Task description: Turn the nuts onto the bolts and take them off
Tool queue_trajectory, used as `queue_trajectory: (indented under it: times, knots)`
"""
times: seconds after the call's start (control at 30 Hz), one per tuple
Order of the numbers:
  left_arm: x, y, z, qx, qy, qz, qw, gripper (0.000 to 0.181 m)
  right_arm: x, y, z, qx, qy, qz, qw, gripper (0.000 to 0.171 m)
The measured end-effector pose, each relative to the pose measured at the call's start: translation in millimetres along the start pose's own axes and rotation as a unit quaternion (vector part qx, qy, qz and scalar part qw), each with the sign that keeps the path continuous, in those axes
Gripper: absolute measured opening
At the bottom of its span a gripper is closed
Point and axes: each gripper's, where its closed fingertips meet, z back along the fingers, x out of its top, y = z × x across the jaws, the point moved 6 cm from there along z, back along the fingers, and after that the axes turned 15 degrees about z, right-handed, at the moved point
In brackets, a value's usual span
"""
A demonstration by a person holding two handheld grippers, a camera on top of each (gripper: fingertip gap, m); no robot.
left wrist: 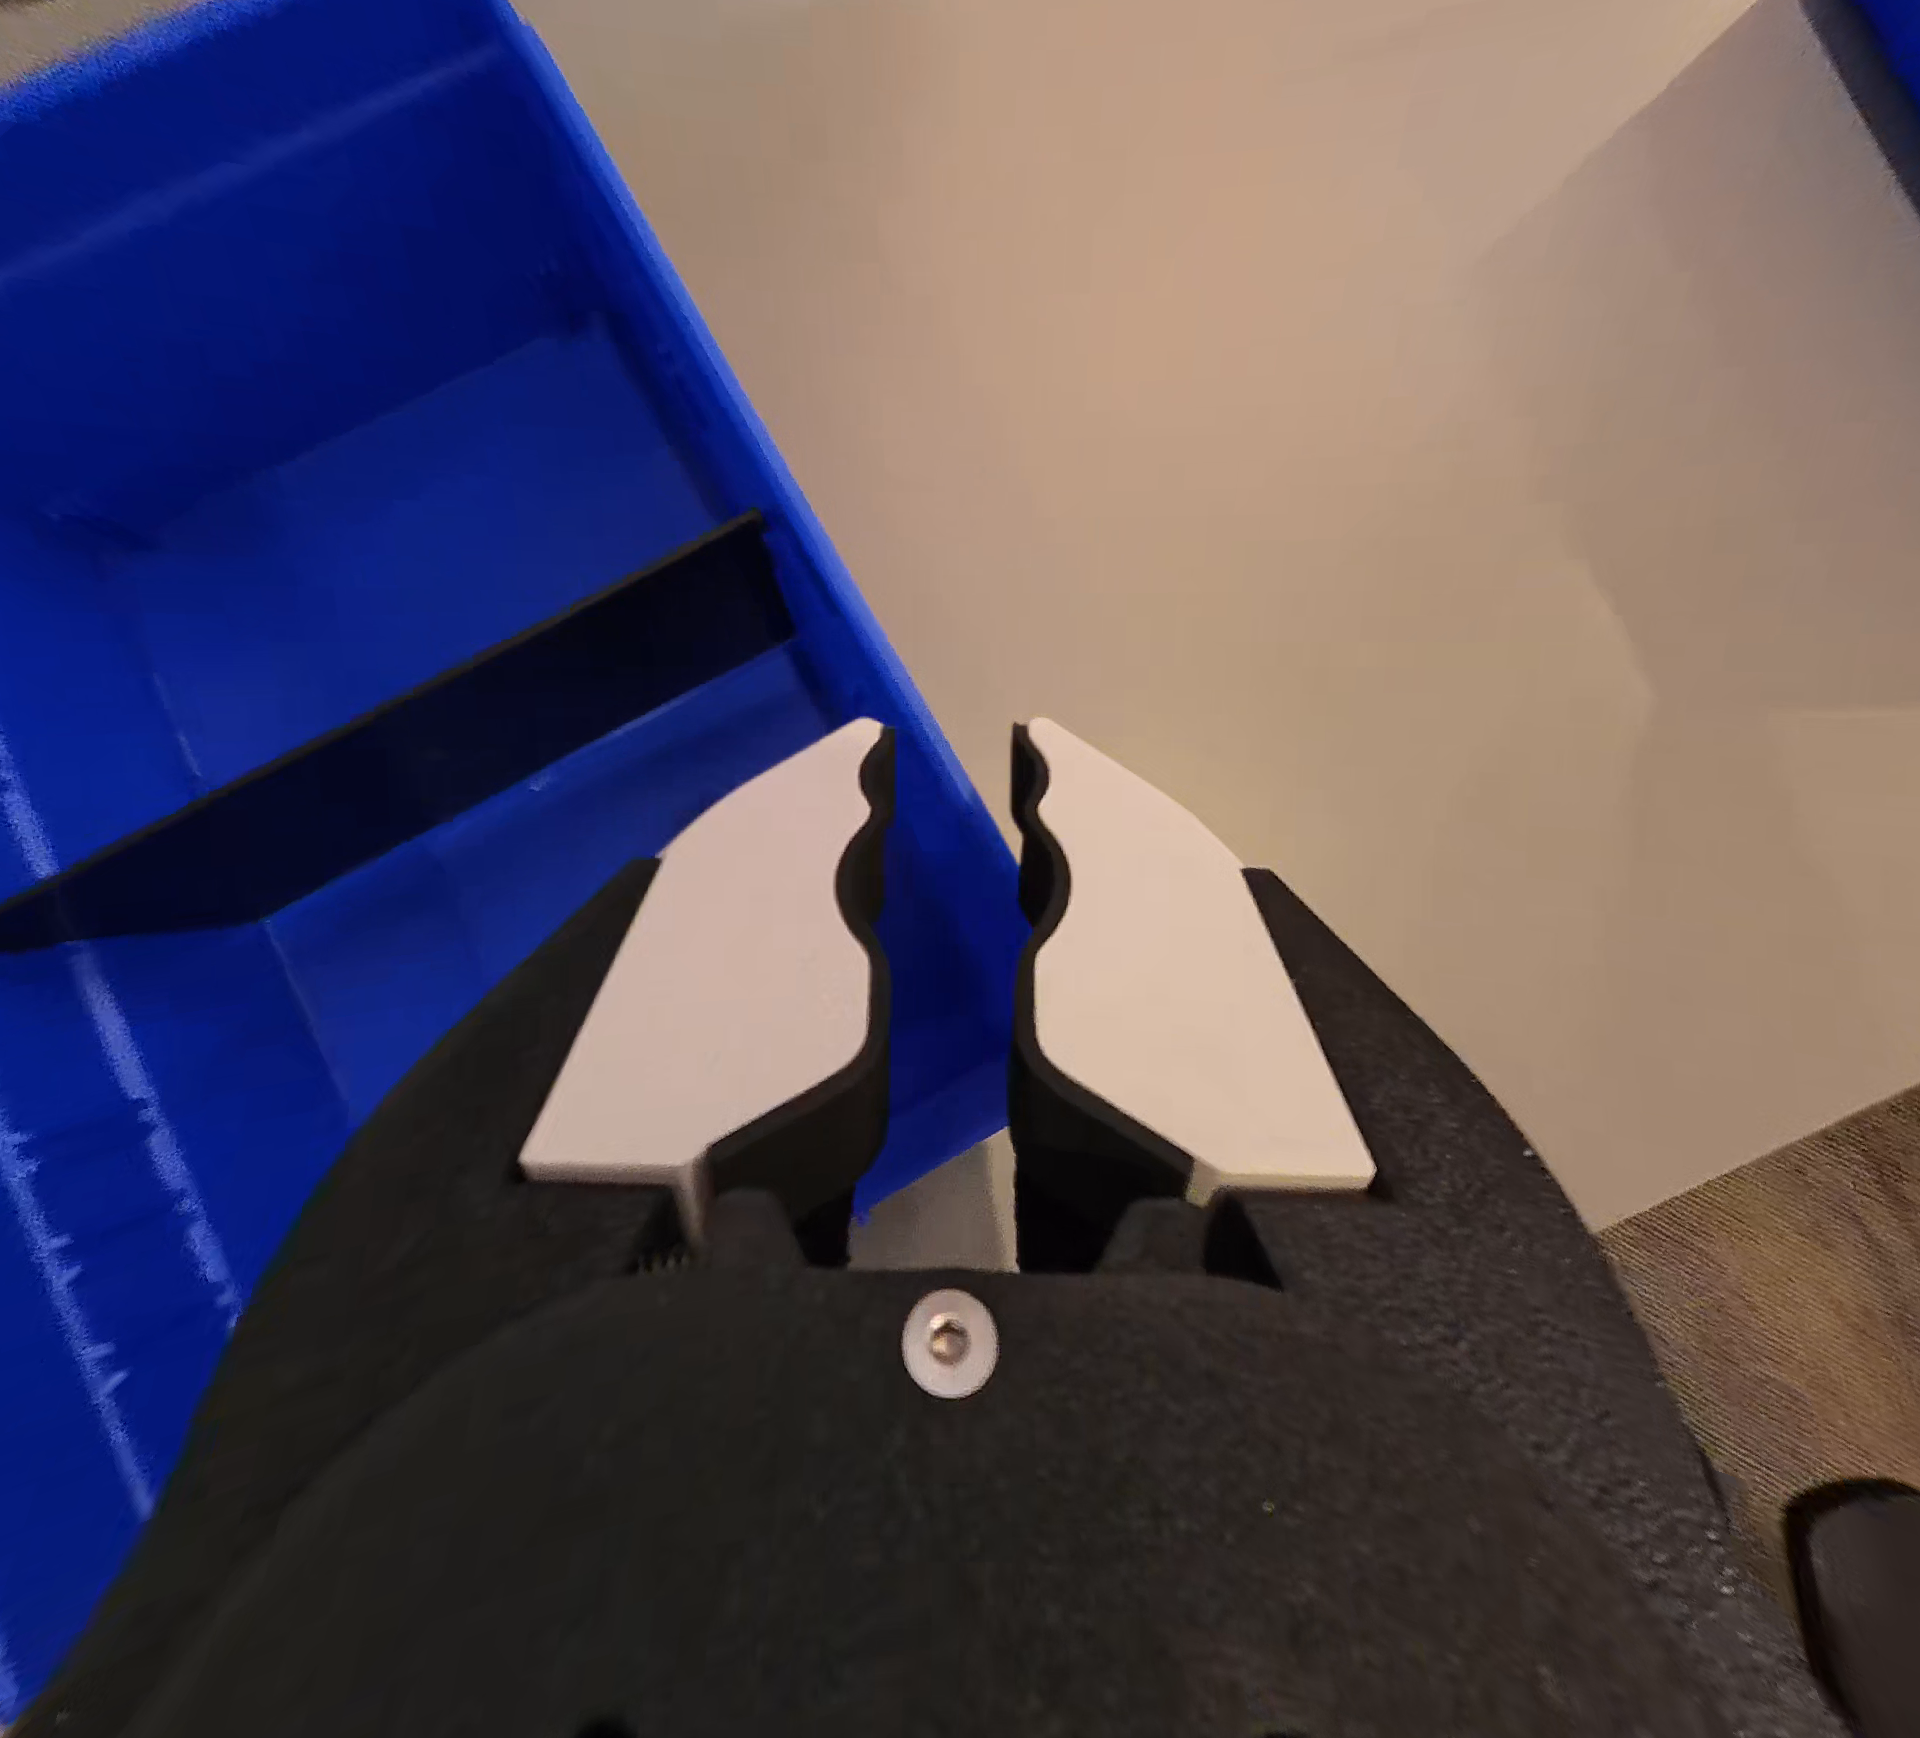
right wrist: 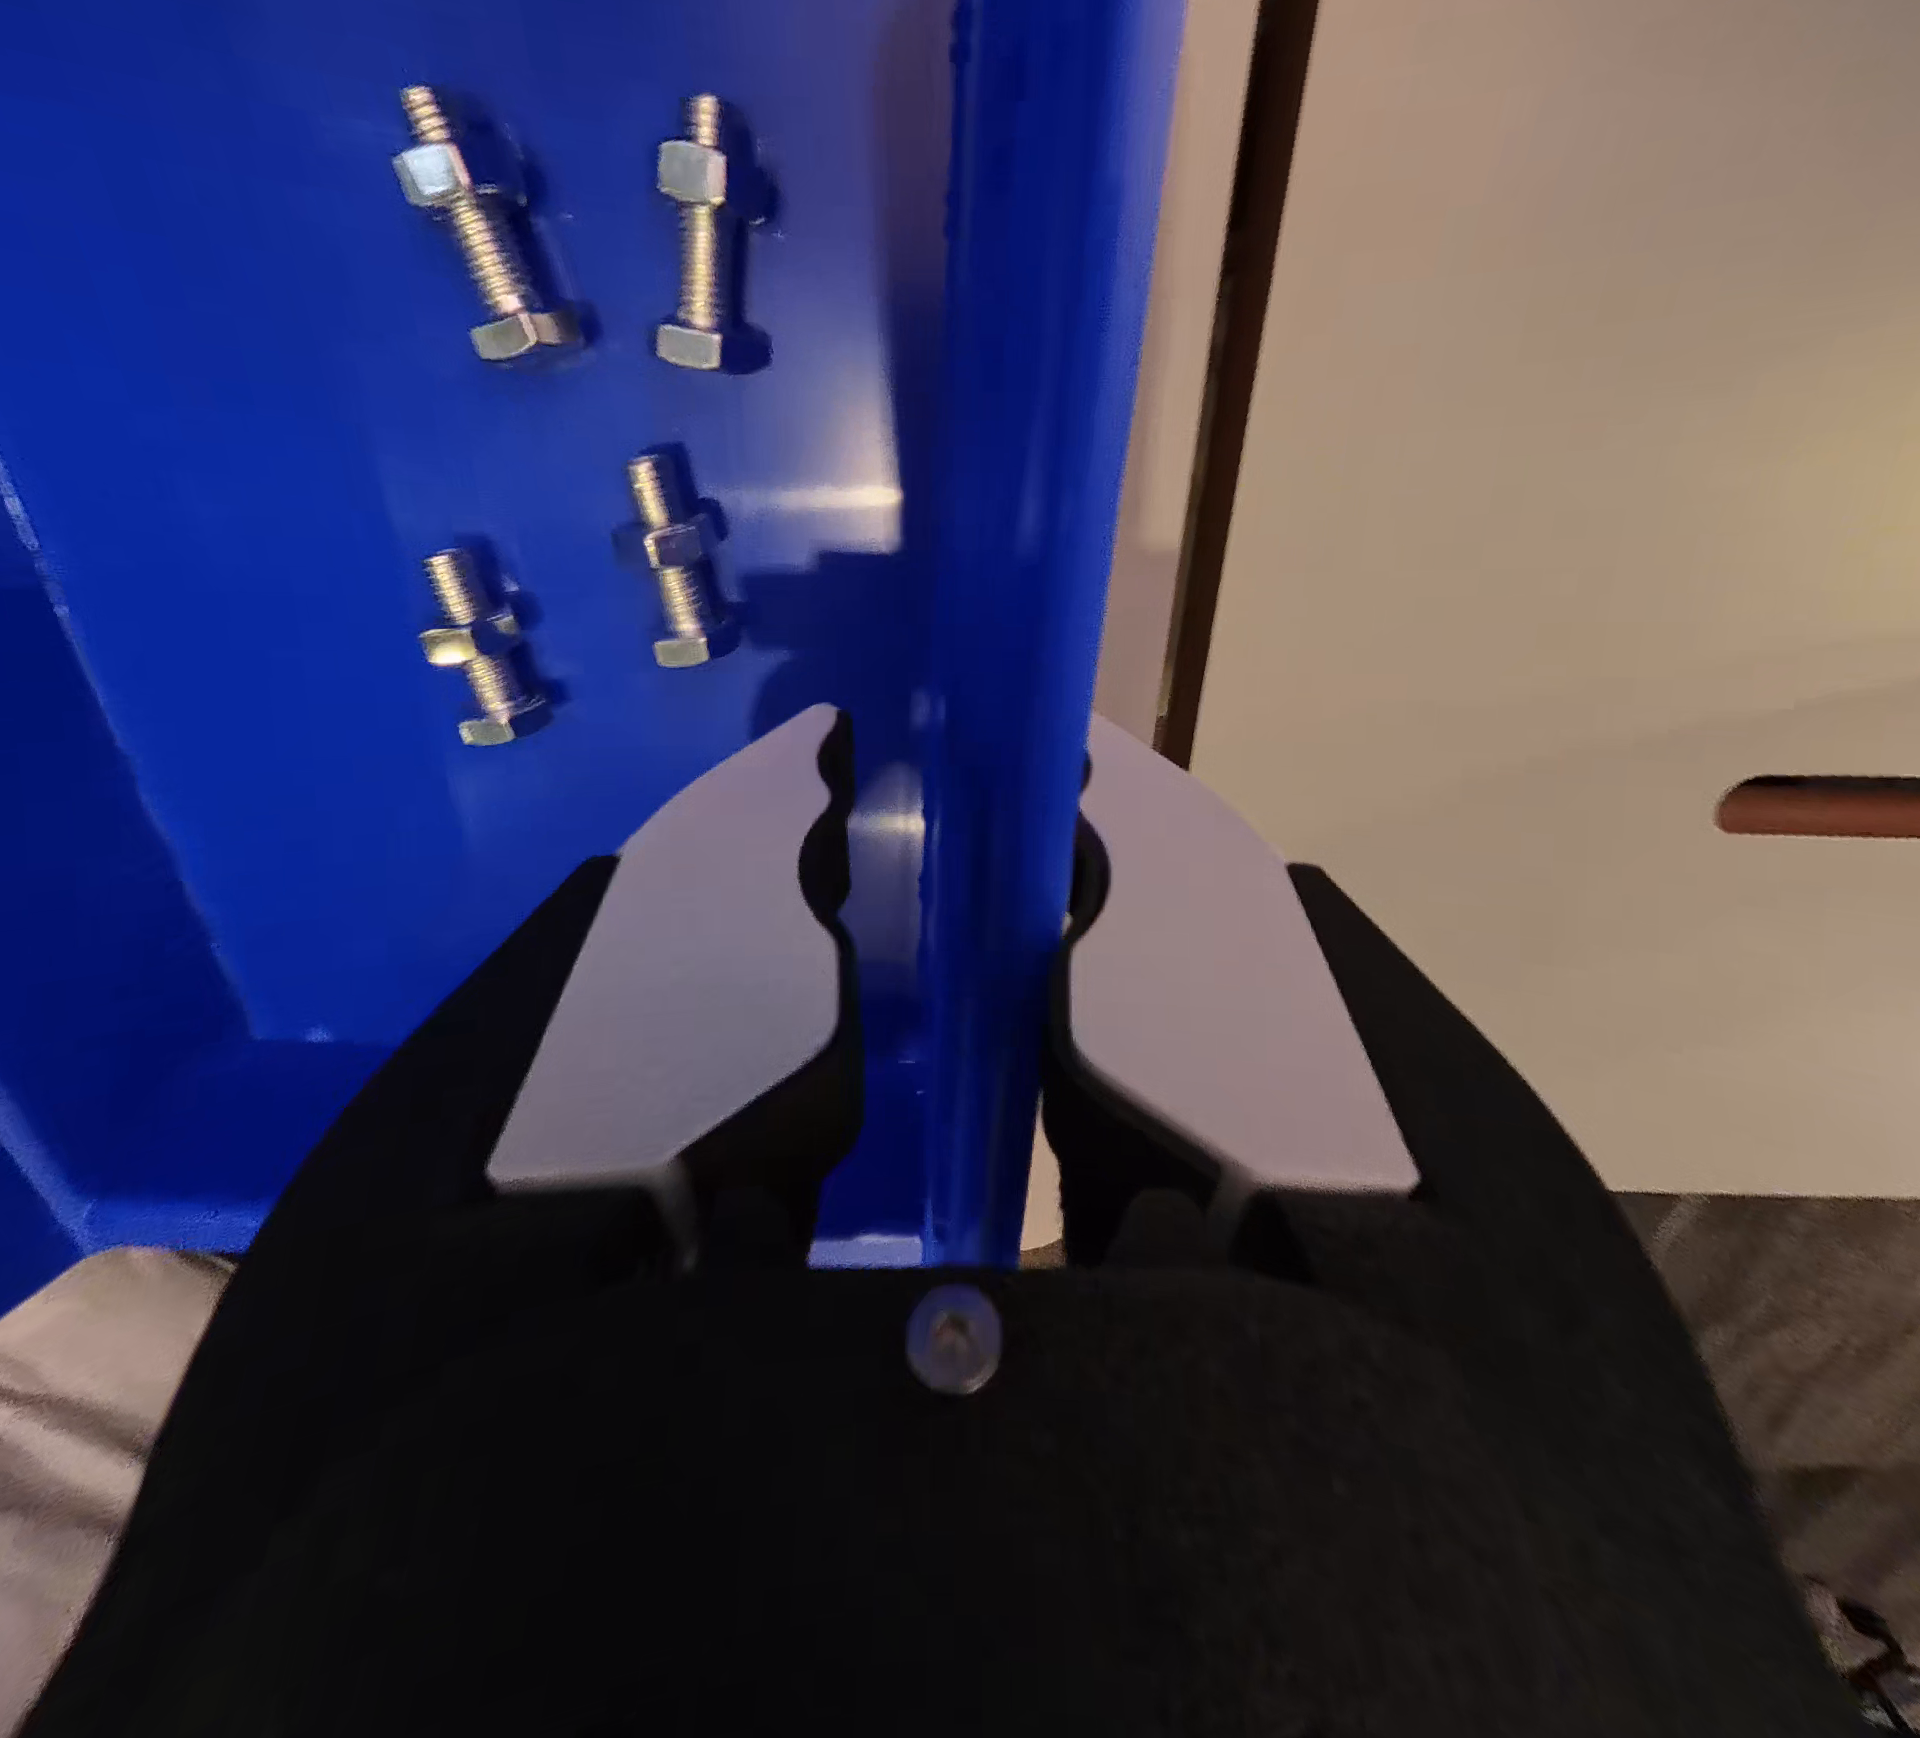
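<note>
Four bolts [right wrist: 686, 228], each wearing one nut [right wrist: 690, 175], are lying flat in the blue bin [right wrist: 260, 857], all pointing away from the camera. The right gripper [right wrist: 961, 857] is straddling the bin's side wall [right wrist: 1003, 545], though whether it is squeezing it is unclear. The left gripper [left wrist: 954, 815] is sitting a little apart, holding nothing, over the edge of another blue bin [left wrist: 312, 338].

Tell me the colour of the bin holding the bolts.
Blue. The bin shows best in the right wrist view, with four silver bolts inside.

Four silvery bolts lie flat on the floor of a blue bin [right wrist: 997, 545], each with a nut threaded on its shank. The longer pair [right wrist: 488, 228] [right wrist: 694, 234] lies toward 12 o'clock, the shorter pair [right wrist: 476, 644] [right wrist: 670, 561] toward 6 o'clock, all heads pointing to 6.
</note>
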Motion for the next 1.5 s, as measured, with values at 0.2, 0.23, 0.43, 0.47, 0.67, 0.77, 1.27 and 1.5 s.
queue_trajectory:
  times: [0.2,0.23,0.43,0.47,0.67,0.77,1.27,1.5]
  knots:
    - [-3.0,-4.7,35.3,-0.029,-0.056,-0.040,0.997,0.023,-4.1,-3.2,-12.5,0.009,0.040,-0.020,0.999,0.024]
    - [-4.7,-3.5,41.6,-0.034,-0.063,-0.044,0.996,0.023,-3.8,-2.8,-12.9,0.010,0.045,-0.023,0.999,0.020]
    - [-17.8,23.7,81.1,-0.041,-0.099,-0.048,0.993,0.021,-5.3,-1.5,-13.0,0.066,0.033,-0.058,0.996,0.004]
    - [-19.8,31.5,87.5,-0.038,-0.106,-0.045,0.993,0.020,-6.2,-1.4,-12.6,0.066,0.033,-0.058,0.996,0.004]
    - [-34.8,75.7,112.8,-0.036,-0.127,-0.011,0.991,0.020,-19.5,-7.6,3.3,0.048,0.032,-0.086,0.995,0.004]
    - [-41.1,92.1,119.3,-0.040,-0.132,0.003,0.990,0.020,-28.4,-10.0,22.8,0.037,0.032,-0.094,0.994,0.004]
    - [-58.9,175.9,169.7,-0.024,-0.193,0.040,0.980,0.020,49.0,141.7,134.6,0.103,-0.027,-0.065,0.992,0.004]
    - [-94.2,247.8,208.2,0.036,-0.219,0.059,0.973,0.020,131.0,311.6,148.4,0.162,-0.057,-0.023,0.985,0.004]
